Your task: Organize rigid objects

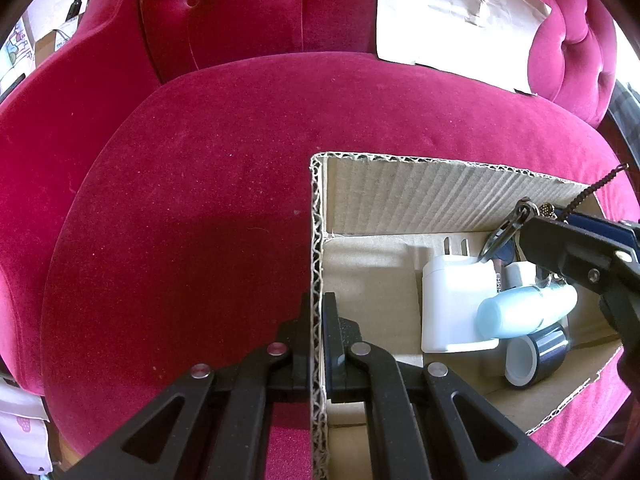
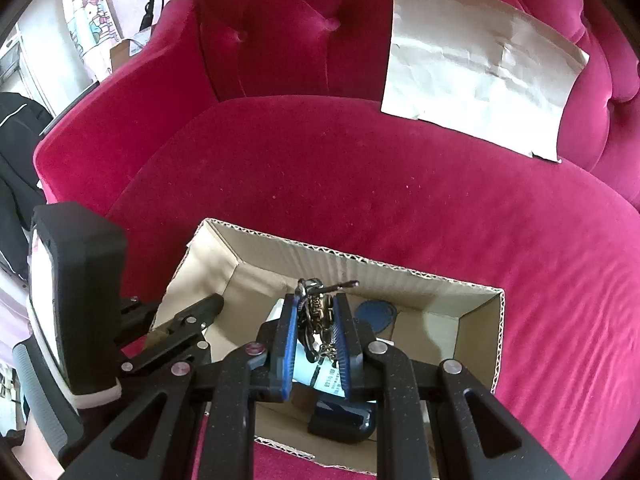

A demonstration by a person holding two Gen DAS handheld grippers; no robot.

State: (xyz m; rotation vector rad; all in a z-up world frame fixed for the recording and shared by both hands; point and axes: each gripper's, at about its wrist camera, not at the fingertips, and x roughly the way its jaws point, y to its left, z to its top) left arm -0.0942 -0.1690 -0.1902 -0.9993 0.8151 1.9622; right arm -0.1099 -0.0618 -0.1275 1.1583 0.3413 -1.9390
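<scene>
An open cardboard box (image 1: pixel 400 196) sits on a red velvet armchair seat (image 1: pixel 200 200). My left gripper (image 1: pixel 317 308) is shut on the box's left wall (image 1: pixel 316 240), one finger on each side. My right gripper (image 2: pixel 316 308) is shut on a bunch of keys with a metal charm (image 2: pixel 318 312) and holds it above the inside of the box (image 2: pixel 472 320). The right gripper also shows in the left wrist view (image 1: pixel 532 236), with the key ring (image 1: pixel 500 236) hanging from it. In the box lie a white charger (image 1: pixel 452 304), a light blue bottle (image 1: pixel 520 312) and a roll of dark tape (image 1: pixel 532 356).
A crumpled sheet of white paper (image 2: pixel 480 64) leans on the tufted chair back (image 2: pixel 300 28). A blue tag (image 2: pixel 376 314) and a dark object (image 2: pixel 340 420) lie in the box. The left gripper's body (image 2: pixel 80 300) stands at the box's left side.
</scene>
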